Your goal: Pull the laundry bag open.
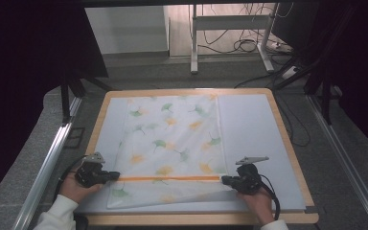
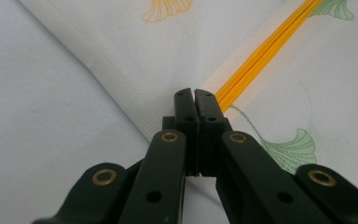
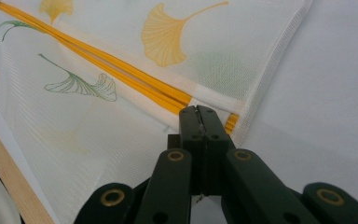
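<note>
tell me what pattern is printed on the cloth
Green and yellow-orange ginkgo leaves on a white cloth, with one orange stripe across it; the right gripper view shows it best.

Open passage is offered by the pale blue mat [image 1: 254,129] to the right of the thin white leaf-printed cloth [image 1: 172,134], and by a narrower strip at its left. The mat is bounded by the light wooden tray rim [image 1: 287,143]. The near corners are occupied by the left gripper [image 1: 114,176] and the right gripper [image 1: 225,180], both clamped at the cloth's orange stripe [image 1: 170,178].
</note>
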A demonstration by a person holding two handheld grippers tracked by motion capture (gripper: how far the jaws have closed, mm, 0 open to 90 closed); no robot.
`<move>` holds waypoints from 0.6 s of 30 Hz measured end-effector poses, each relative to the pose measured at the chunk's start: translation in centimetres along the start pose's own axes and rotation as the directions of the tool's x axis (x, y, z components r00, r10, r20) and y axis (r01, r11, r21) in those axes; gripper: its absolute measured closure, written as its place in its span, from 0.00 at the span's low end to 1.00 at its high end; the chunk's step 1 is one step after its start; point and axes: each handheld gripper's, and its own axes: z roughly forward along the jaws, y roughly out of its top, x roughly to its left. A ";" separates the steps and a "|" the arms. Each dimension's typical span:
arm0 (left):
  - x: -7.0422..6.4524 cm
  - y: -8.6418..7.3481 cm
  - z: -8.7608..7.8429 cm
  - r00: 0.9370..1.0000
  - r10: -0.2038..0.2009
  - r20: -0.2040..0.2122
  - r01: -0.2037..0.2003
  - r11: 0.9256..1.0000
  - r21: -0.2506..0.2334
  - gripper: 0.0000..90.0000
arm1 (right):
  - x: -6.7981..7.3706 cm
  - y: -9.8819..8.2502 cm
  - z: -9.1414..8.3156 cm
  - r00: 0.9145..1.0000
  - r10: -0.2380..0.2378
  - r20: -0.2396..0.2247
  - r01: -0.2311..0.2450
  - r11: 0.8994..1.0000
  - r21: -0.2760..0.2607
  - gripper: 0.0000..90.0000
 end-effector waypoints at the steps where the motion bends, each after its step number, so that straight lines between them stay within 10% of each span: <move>1: 0.0 0.0 0.0 1.000 -0.001 0.000 0.001 1.000 -0.004 1.00 | 0.0 0.0 0.0 1.000 0.001 0.001 -0.001 1.000 0.000 1.00; 18: -1.2 0.6 0.1 0.998 0.009 -0.067 -0.013 0.998 -0.058 0.88 | 0.0 0.0 -0.2 1.000 -0.022 0.003 0.022 1.000 -0.008 0.99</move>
